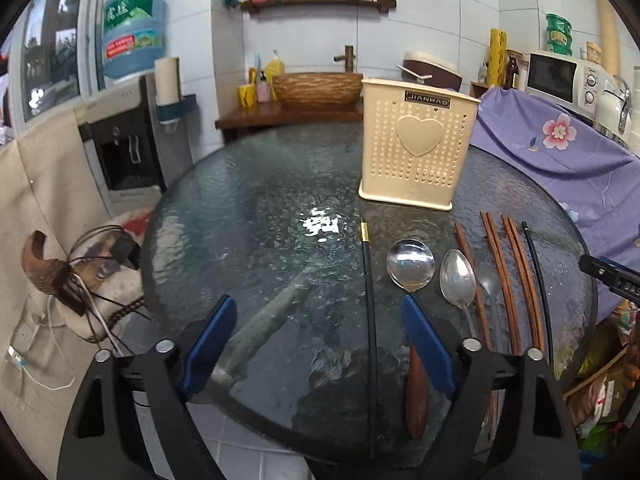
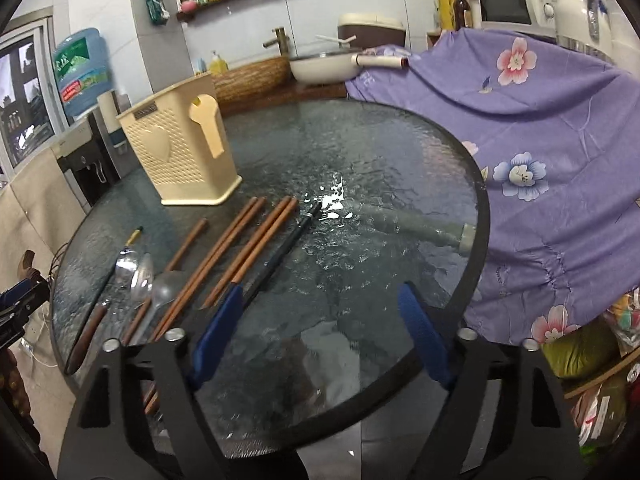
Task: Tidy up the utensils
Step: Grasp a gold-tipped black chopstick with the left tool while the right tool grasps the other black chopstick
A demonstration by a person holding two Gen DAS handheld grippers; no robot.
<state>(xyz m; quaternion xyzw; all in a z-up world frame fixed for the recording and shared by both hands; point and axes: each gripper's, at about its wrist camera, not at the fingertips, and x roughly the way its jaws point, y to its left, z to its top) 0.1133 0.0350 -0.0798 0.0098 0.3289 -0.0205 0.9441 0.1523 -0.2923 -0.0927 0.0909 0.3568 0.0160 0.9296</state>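
Note:
A cream perforated utensil holder (image 1: 418, 148) (image 2: 180, 152) stands on the round glass table (image 1: 260, 208). In front of it lie a black chopstick with a gold end (image 1: 370, 300), a round ladle spoon (image 1: 410, 264), a metal spoon (image 1: 458, 280), a clear spoon (image 1: 490, 280), several brown chopsticks (image 1: 504, 272) (image 2: 236, 248) and a second black chopstick (image 1: 538, 272) (image 2: 288, 244). My left gripper (image 1: 318, 308) hangs open over the near rim, its jaws either side of the gold-ended chopstick without touching it. My right gripper (image 2: 320, 296) is open over bare glass, right of the chopsticks.
A purple floral cloth (image 2: 540, 140) covers furniture right of the table. Behind are a woven basin (image 1: 316, 88), a white pan (image 2: 320, 68) and a microwave (image 1: 560, 76). A water dispenser (image 1: 128, 148) stands at left. The table's near edge (image 1: 256, 428) lies under my fingers.

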